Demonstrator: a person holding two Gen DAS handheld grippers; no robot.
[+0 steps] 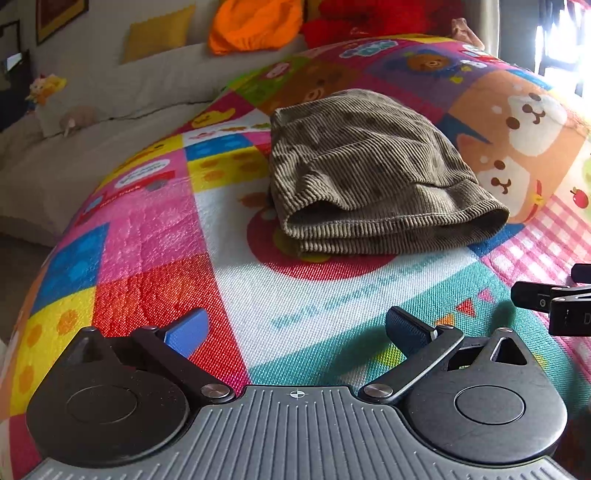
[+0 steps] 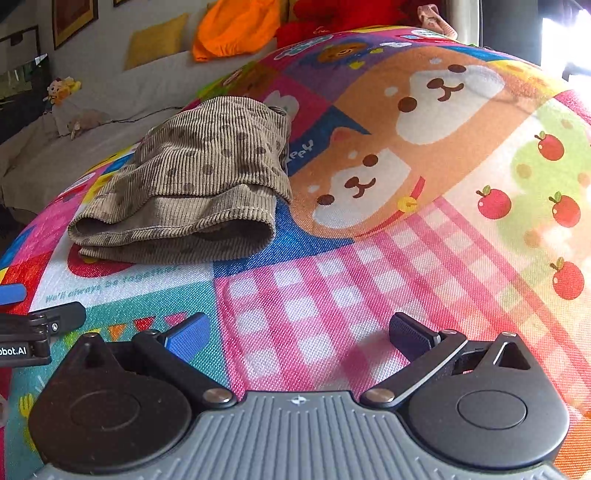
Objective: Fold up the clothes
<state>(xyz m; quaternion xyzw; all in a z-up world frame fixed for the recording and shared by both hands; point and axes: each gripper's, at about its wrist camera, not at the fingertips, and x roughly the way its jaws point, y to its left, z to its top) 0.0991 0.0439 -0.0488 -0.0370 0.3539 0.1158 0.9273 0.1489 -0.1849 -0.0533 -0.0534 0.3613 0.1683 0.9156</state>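
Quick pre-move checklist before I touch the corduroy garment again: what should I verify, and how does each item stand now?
1. Left gripper jaws open, empty: ok.
2. Right gripper jaws open, empty: ok.
3. Corduroy garment folded into a stacked bundle on the play mat: ok.
4. Both grippers apart from the garment: ok.
5. Mat bare between jaws and garment: ok.
6. Far side of the bundle tidy: cannot tell, hidden.

A bright cartoon-print play mat [image 1: 332,295] fills the foreground, a pale sofa [image 1: 92,147] runs off toward ten o'clock with a yellow cushion [image 1: 159,33] and an orange heap [image 1: 255,26], framed pictures [image 2: 74,18] on the wall, and window glare [image 1: 565,48] at two o'clock.
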